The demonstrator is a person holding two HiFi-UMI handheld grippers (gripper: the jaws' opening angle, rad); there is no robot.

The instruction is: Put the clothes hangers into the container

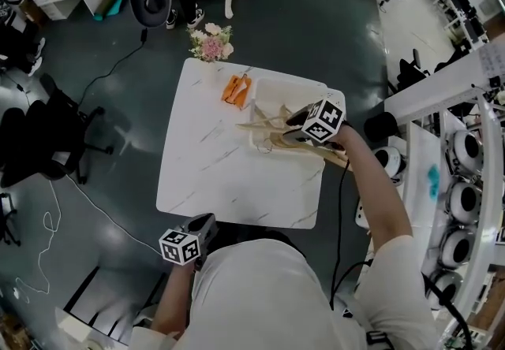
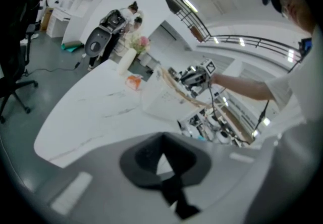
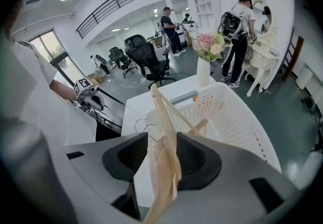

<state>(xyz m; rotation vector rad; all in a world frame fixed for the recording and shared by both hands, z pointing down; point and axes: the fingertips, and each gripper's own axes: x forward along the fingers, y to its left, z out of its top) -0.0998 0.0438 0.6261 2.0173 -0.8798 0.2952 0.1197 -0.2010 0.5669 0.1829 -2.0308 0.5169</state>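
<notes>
Table (image 1: 221,175): white marble-look top. The basket stands on its far right part, and all the work is there.
Basket (image 1: 293,80): the white perforated laundry basket (image 3: 237,112) is your container. It is open-topped and sits right under your right hand.
Hangers (image 1: 264,126): a bundle of wooden clothes hangers (image 3: 164,117) is over the basket's mouth, not yet down inside. The long axis runs across the basket, side to side in the head view and a little slanted. One end pokes past the wall on the table-centre side, and the other reaches toward the near right corner. The wire hooks sit close to the jaws.
Right gripper (image 1: 286,129): its jaws stand wide with the hangers between them (image 3: 161,155). A sliver of gap shows at one pad, so you seem to cradle the bundle, not clamp it.
Left gripper (image 1: 203,224): it is well apart from the basket, at the table's near edge. Its jaws are closed on nothing (image 2: 162,160), so the right hand is far nearer.
Turning point: the bundle spans nearly wall to wall, so it could bridge the rim. Tip one end down inside the basket first.
Orange item (image 1: 235,91): it lies just beside the basket on the table-centre side. It is too small to name.
</notes>
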